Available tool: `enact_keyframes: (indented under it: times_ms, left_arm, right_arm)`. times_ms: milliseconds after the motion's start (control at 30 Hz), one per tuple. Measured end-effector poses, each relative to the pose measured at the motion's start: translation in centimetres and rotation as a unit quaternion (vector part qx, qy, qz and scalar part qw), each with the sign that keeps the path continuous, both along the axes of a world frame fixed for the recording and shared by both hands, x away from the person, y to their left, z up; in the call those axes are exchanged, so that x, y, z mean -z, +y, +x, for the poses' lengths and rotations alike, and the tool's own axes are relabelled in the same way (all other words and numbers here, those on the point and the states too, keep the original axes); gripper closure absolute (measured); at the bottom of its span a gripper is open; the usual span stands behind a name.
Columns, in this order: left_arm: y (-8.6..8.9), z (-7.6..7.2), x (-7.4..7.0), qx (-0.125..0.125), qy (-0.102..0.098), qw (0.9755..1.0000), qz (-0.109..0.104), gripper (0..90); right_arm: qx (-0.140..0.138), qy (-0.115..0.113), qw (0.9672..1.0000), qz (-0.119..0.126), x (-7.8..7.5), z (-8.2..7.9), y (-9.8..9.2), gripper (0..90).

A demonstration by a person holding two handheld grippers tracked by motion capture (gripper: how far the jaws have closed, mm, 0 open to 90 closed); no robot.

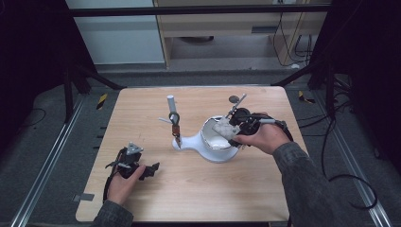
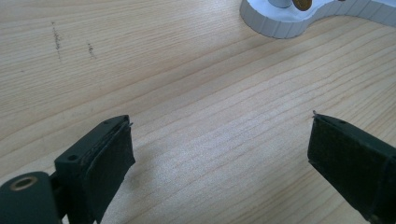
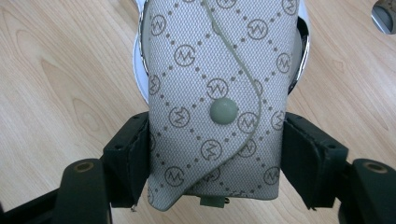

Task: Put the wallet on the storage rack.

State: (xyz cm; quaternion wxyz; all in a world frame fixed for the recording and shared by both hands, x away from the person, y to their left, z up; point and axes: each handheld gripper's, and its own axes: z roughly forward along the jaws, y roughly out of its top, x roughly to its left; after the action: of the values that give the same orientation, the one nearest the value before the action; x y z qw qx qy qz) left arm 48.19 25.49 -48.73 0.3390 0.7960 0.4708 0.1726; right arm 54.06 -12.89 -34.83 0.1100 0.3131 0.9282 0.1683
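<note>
In the high view, the right gripper (image 1: 235, 128) is near the right edge of the table (image 1: 198, 189). It holds a small grey pouch (image 1: 223, 127) over the round bowl of a white stand (image 1: 213, 144). The stand sits in the middle of the table, and a thin post (image 1: 174, 120) rises from its left end. The left gripper (image 1: 150, 171) rests near the front left corner of the table, well apart from the stand.

In the left gripper view, the jaws are wide apart with just bare table between them. The edge of the white stand (image 2: 289, 25) is at the top.

In the right gripper view, the jaws are clamped on both sides of the grey pouch (image 3: 219, 93). It has a round snap button (image 3: 223, 111) and a curved flap. The white bowl's rim (image 3: 140, 60) peeks out behind the pouch.
</note>
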Motion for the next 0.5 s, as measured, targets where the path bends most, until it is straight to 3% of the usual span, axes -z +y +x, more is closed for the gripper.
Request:
enact_keyframes:
  times_ms: [500]
  left_arm:
    - [0.0,0.0,0.0,0.001,0.000,1.0000,0.000,6.6]
  right_arm:
    - [-0.015,0.011,0.9998,-0.012,1.2,0.2,1.3,30.3]
